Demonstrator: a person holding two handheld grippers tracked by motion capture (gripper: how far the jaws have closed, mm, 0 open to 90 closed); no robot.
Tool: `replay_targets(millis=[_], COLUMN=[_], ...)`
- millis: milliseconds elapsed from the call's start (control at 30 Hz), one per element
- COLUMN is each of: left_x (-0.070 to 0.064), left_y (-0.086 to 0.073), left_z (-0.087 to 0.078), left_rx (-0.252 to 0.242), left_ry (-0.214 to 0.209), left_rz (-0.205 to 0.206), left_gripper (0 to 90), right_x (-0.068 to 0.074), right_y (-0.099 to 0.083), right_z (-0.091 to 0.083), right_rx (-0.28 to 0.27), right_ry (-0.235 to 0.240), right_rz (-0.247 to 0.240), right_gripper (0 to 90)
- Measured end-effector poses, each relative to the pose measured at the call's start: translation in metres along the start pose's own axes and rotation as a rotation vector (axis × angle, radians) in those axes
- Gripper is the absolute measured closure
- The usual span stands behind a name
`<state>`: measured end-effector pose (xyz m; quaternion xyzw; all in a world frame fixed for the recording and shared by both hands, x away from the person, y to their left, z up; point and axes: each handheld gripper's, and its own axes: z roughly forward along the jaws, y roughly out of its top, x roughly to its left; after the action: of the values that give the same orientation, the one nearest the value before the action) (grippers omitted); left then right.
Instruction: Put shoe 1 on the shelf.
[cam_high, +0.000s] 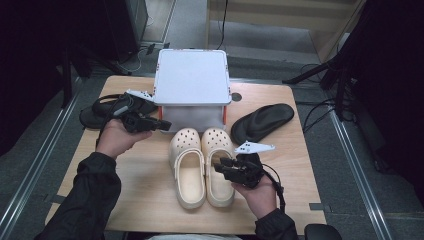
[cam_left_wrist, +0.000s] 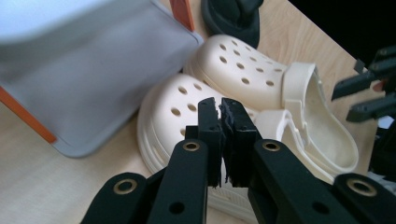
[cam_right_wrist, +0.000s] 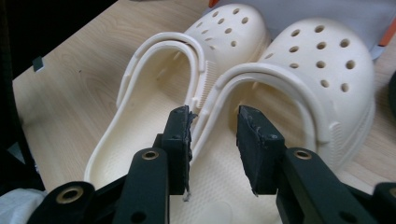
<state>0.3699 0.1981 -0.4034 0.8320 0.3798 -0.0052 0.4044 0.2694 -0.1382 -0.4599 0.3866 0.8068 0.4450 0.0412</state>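
Observation:
A pair of cream clogs lies side by side in the middle of the wooden table, toes pointing at the box: the left clog (cam_high: 189, 165) (cam_left_wrist: 173, 109) (cam_right_wrist: 140, 116) and the right clog (cam_high: 216, 140) (cam_left_wrist: 243, 60) (cam_right_wrist: 317, 70). My left gripper (cam_high: 167, 124) (cam_left_wrist: 220, 106) is shut with nothing in it and hovers just beyond the left clog's toe, beside the box front. Over the right clog's heel opening my right gripper (cam_high: 218, 167) (cam_right_wrist: 214, 122) stands open, its jaws to either side of the heel strap's inner end, gripping nothing.
A white lidded box (cam_high: 191, 75) (cam_left_wrist: 93, 70) with orange clips stands at the back centre. One black sandal (cam_high: 100, 112) lies at the back left, another (cam_high: 262, 121) (cam_left_wrist: 233, 18) to the right of the box. Bare table (cam_high: 145, 175) shows at the front left.

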Motion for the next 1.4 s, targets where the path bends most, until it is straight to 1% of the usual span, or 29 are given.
replay_targets(millis=[67,100,133,200,233,267,300,333,433,467,533,600,633,733,767,900,1033,1100,1233,1300,1333,1400], left_x=[0.002,0.002,0.004,0.007,0.007,0.01,0.01,0.013,0.018,0.019,0.023,0.026,0.027,0.03,0.031,0.034,0.037,0.038,0.038,0.038,0.037,0.037], left_y=[0.008,0.008,0.016,0.024,0.024,0.031,0.031,0.037,0.044,0.046,0.05,0.055,0.056,0.062,0.063,0.064,0.063,0.063,0.062,0.062,0.061,0.061], left_z=[-0.002,-0.002,-0.005,-0.007,-0.007,-0.01,-0.01,-0.013,-0.017,-0.018,-0.016,-0.012,-0.01,-0.001,0.001,0.007,0.009,0.01,0.011,0.011,0.011,0.011], left_rx=[-0.002,-0.002,0.0,-0.002,-0.002,-0.013,-0.013,-0.019,-0.04,-0.05,-0.054,-0.067,-0.076,-0.075,-0.071,-0.056,-0.061,-0.064,-0.069,-0.074,-0.076,-0.073], left_ry=[0.005,0.005,0.012,0.016,0.016,0.023,0.023,0.034,0.046,0.059,0.071,0.082,0.073,0.086,0.08,0.086,0.074,0.064,0.059,0.061,0.069,0.072], left_rz=[0.001,0.001,0.002,0.005,0.005,0.006,0.006,0.012,0.001,0.005,0.008,-0.002,-0.006,0.0,0.004,0.006,0.001,0.002,0.004,0.0,0.004,0.011], left_gripper=[87.8,88.0,88.2,88.3,88.4,88.4,88.4,88.4,88.5,88.6,88.9,88.9,88.9,88.9,88.9,88.8,88.6,88.7,88.7,88.9,89.1,89.7], right_x=[0.002,0.002,0.003,0.005,0.005,0.006,0.006,0.006,0.007,0.008,0.009,0.011,0.011,0.013,0.014,0.013,0.015,0.016,0.019,0.02,0.02,0.019], right_y=[0.0,0.0,-0.001,-0.002,-0.002,-0.002,-0.002,-0.003,-0.004,-0.004,-0.005,-0.005,-0.005,-0.005,-0.006,-0.005,-0.003,-0.002,0.0,0.001,0.001,0.001], right_z=[0.002,0.002,0.005,0.007,0.008,0.009,0.009,0.01,0.012,0.012,0.013,0.014,0.016,0.019,0.02,0.027,0.038,0.044,0.054,0.058,0.06,0.066], right_rx=[0.006,0.006,0.012,0.016,0.02,0.023,0.023,0.025,0.019,0.017,0.017,0.018,0.017,0.019,0.02,0.022,0.041,0.04,0.045,0.05,0.046,0.052], right_ry=[0.006,0.006,0.012,0.015,0.015,0.016,0.016,0.015,0.006,0.004,0.003,0.0,-0.002,-0.017,-0.023,-0.05,-0.083,-0.101,-0.124,-0.144,-0.15,-0.163], right_rz=[-0.002,-0.002,-0.003,-0.006,-0.007,-0.008,-0.008,-0.007,0.001,-0.002,0.003,0.006,0.009,0.012,0.016,0.028,0.029,0.037,0.056,0.063,0.065,0.082], right_gripper=[65.7,65.7,65.6,64.9,64.4,63.9,63.9,63.8,63.8,63.8,63.7,62.1,61.6,58.8,57.0,52.4,47.5,47.2,47.3,47.3,47.5,48.8])
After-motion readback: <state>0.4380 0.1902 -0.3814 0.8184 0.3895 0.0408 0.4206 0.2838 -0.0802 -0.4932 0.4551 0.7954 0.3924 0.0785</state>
